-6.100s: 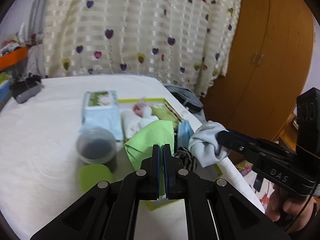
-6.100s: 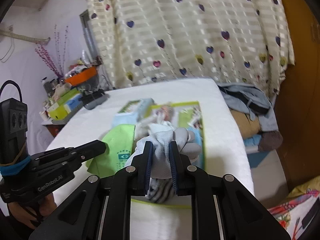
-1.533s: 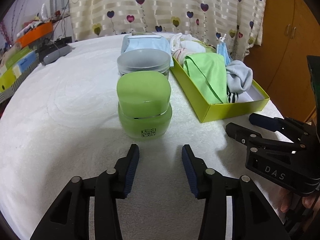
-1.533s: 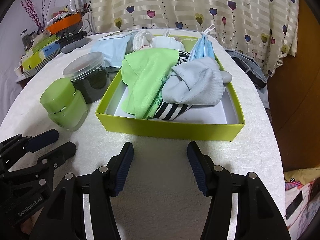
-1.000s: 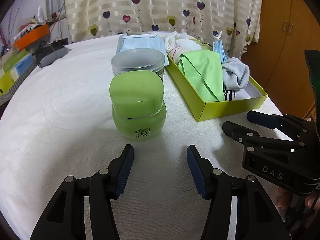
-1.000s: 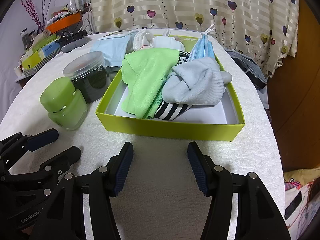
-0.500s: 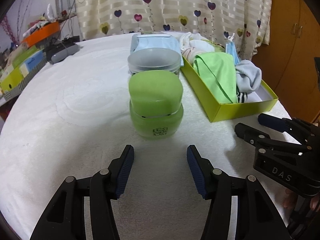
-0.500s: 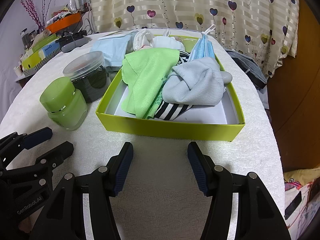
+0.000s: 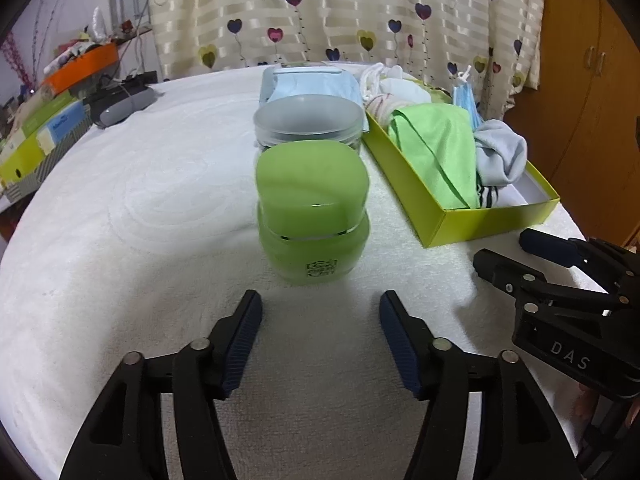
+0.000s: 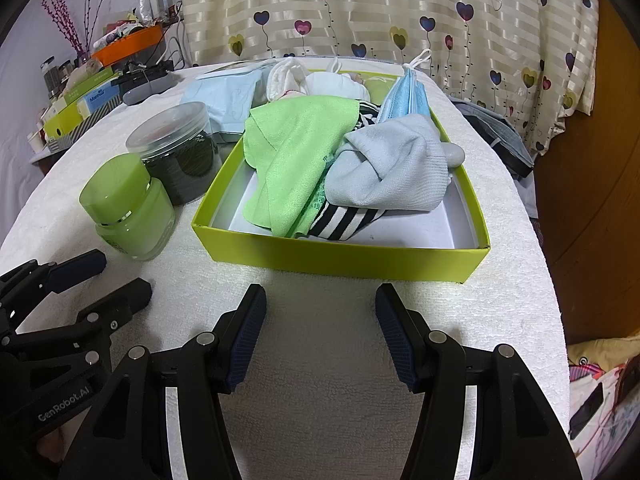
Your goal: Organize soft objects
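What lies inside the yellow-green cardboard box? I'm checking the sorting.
The yellow-green cardboard box holds a green cloth, grey sock, striped sock, blue face masks and white items. Anything beneath them is hidden.

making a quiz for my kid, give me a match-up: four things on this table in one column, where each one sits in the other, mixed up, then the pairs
Things
1. green cloth
2. green jar
3. grey sock
4. left gripper

Places
A. on the towel, left of the box
B. right half of the box, beside the blue masks
C. open, just short of the green jar
D. draped in the left half of the box

Pairs: 1-D, 2-A, 3-B, 4-C
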Available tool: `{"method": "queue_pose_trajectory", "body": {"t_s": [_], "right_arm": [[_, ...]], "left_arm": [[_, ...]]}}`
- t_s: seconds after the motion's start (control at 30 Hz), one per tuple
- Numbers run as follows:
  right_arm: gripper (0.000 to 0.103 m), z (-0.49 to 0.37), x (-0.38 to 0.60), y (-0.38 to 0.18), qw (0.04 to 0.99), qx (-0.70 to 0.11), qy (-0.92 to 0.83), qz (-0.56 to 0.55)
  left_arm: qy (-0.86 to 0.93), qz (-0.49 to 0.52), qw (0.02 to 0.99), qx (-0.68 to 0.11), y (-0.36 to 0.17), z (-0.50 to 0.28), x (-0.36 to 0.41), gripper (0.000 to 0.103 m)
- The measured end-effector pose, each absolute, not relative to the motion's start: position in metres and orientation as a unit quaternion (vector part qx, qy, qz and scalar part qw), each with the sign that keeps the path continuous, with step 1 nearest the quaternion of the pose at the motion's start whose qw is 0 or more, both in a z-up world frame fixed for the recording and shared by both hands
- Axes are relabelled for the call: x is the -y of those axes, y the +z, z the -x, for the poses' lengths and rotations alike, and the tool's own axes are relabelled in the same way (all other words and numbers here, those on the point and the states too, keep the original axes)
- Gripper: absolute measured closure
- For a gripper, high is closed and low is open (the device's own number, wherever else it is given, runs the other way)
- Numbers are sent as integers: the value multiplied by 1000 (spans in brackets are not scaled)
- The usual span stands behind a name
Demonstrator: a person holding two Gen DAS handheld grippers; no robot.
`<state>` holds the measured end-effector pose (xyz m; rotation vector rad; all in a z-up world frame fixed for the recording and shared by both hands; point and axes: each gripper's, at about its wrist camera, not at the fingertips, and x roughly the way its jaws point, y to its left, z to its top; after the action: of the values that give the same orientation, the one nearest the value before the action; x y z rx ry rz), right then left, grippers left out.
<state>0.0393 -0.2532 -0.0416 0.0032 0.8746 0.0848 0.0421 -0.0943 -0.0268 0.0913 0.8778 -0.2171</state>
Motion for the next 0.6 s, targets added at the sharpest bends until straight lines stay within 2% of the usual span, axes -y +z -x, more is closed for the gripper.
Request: {"method": "queue_pose_trajectory", "body": {"t_s": [0.6], "right_arm": [[45, -39, 253, -42, 905, -423, 41, -1]], "left_arm": [[-106, -49, 898, -424, -27, -41, 99, 36]]}}
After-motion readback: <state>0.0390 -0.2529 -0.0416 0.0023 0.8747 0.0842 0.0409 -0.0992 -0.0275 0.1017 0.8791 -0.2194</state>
